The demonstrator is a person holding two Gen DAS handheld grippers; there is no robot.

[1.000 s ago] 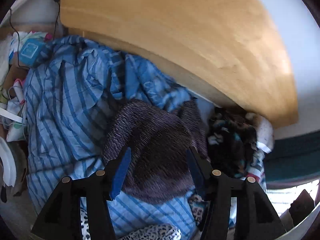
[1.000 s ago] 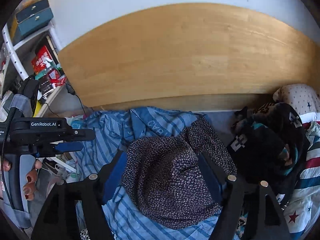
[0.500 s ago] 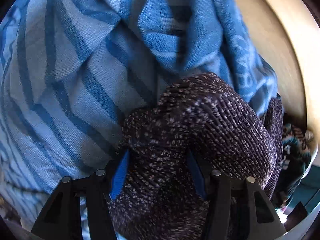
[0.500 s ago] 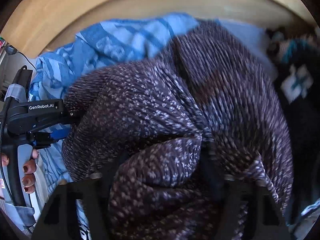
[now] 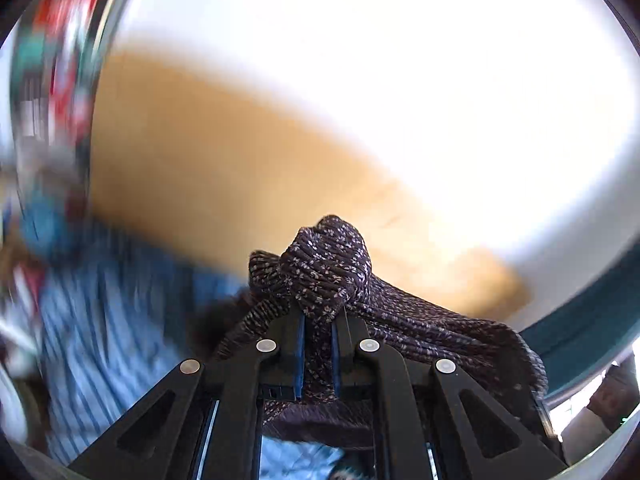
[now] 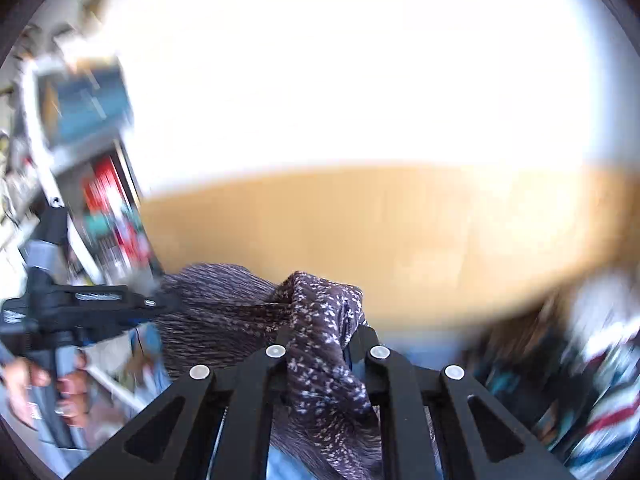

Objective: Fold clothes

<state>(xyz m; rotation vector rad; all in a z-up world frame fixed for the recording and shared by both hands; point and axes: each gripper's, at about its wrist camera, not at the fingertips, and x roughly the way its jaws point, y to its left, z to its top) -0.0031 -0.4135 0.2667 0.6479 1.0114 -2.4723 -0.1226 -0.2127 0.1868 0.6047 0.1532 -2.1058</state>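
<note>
A dark purple speckled knit garment (image 5: 328, 268) bunches up between the blue pads of my left gripper (image 5: 318, 320), which is shut on it; the cloth trails off to the right. In the right wrist view the same knit garment (image 6: 320, 316) is pinched in my right gripper (image 6: 320, 336), also shut on it, and stretches left to the other gripper (image 6: 80, 308), held by a hand (image 6: 48, 384). The garment hangs lifted above the bed.
A wooden headboard (image 5: 208, 176) and white wall fill the background, blurred by motion. A blue striped blanket (image 5: 100, 320) lies below left. Shelves with books (image 6: 104, 200) stand at the left; dark and striped clothes (image 6: 580, 380) lie at the right.
Both grippers went from open over the garment to shut on it, then rose. The views swung up from the bed to the headboard and wall.
</note>
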